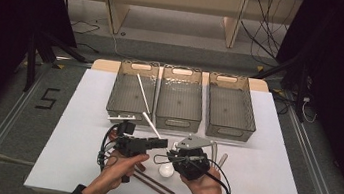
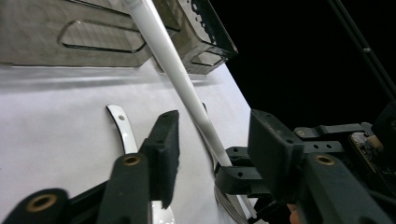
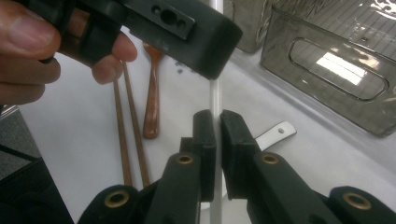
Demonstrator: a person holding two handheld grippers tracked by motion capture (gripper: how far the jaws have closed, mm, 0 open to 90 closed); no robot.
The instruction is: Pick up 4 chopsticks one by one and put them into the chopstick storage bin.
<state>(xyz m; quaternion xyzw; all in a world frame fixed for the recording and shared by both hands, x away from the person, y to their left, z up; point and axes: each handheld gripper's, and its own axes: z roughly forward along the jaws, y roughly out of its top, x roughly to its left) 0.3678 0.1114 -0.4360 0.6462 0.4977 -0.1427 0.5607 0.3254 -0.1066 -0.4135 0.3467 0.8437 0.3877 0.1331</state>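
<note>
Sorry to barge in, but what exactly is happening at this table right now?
A person holds a gripper in each hand over a white table. The right gripper is shut on a white chopstick, holding it up at a slant. The left gripper has it between its open jaws, not yet pressing. Another white chopstick already lies in the left bin of three. Brown chopsticks, a wooden spoon and a white spoon lie on the table.

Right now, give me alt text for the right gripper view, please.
The right gripper has its jaws shut on a thin white stick standing upright. Behind lie brown chopsticks and a wooden spoon on the white table, with a hand at upper left.
</note>
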